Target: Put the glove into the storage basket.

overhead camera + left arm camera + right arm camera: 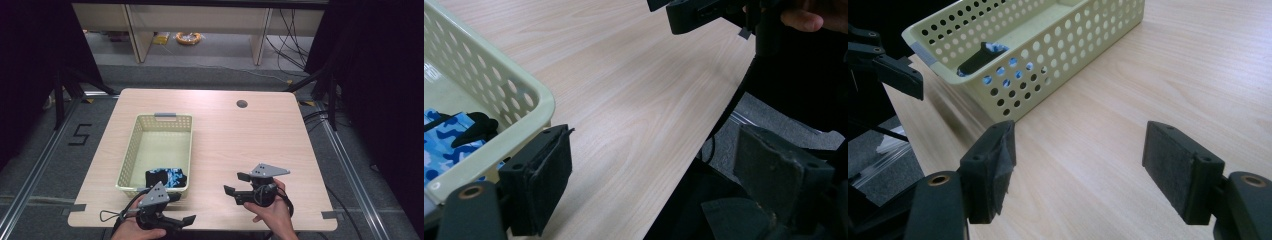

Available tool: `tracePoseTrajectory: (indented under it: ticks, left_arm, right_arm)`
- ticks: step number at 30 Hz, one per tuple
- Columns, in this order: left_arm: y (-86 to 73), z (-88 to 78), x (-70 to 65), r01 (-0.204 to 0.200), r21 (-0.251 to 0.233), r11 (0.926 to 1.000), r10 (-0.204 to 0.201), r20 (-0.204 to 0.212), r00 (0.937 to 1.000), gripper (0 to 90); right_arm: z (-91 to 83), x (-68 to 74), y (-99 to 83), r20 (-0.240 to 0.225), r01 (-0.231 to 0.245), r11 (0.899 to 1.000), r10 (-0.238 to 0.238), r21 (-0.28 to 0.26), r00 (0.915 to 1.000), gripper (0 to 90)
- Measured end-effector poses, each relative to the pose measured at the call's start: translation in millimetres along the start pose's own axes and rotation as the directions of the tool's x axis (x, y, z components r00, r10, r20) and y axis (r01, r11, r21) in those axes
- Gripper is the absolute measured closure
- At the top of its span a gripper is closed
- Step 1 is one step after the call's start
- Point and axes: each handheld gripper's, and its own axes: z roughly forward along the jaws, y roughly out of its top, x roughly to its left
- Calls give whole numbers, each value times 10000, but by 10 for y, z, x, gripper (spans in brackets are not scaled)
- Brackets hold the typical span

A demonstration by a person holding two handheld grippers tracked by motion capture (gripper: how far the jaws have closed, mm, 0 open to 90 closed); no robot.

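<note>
Pale wood counter [225, 130], and near its left side sits a cream perforated basket [131, 150] with a blue-and-black camouflage cloth [166, 177] lying in its near end. Left tongs [175, 212] hover just in front of that basket, spread wide and empty. Right tongs [236, 185] gape over bare wood, nothing between them.

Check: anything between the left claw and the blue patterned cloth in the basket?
Yes. The near wall of the pale yellow perforated plastic basket stands between the open left claw and the blue-and-black camouflage-pattern cloth lying inside at that end. The top is open, so reaching over the rim looks clear.
</note>
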Motion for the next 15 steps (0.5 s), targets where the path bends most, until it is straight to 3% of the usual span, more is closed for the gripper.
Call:
tracePoseTrajectory:
  ticks: [1,2,7,8,9,10,13,14,15]
  left_arm:
    - [0,0,0,0,0,10000,0,0,10000,157]
    - [-16,8,9,-281,-38,9996,281,46,9996,157]
    - [-73,35,11,-219,-38,9998,219,39,9998,158]
    - [-89,39,-3,56,42,10000,-56,22,10000,158]
    - [-92,29,16,-217,190,9996,215,96,9997,158]
    - [-103,41,13,-203,49,9998,202,96,9997,158]
    - [-126,33,19,-267,294,9992,265,82,9996,159]
    - [-151,58,9,-221,75,9997,221,72,9997,159]
    - [-155,47,16,-189,414,9990,189,2,9998,159]
  right_arm:
    - [0,0,0,0,0,10000,0,0,10000,307]
    - [-9,-1,-16,38,67,10000,-67,0,10000,306]
    - [-5,-9,-51,-63,147,9998,-148,-122,9999,306]
    - [-9,12,-66,-42,-43,10000,43,-35,10000,306]
    - [-5,-5,-81,7,245,9997,-245,-73,9997,305]
    - [-5,-5,-81,7,245,9997,-245,-73,9997,305]
    - [-11,4,-102,-73,122,9999,-122,-25,9999,298]
    - [-10,6,-118,-87,206,9998,-206,-74,9997,285]
    - [-24,30,-123,-54,-23,10000,24,83,10000,277]
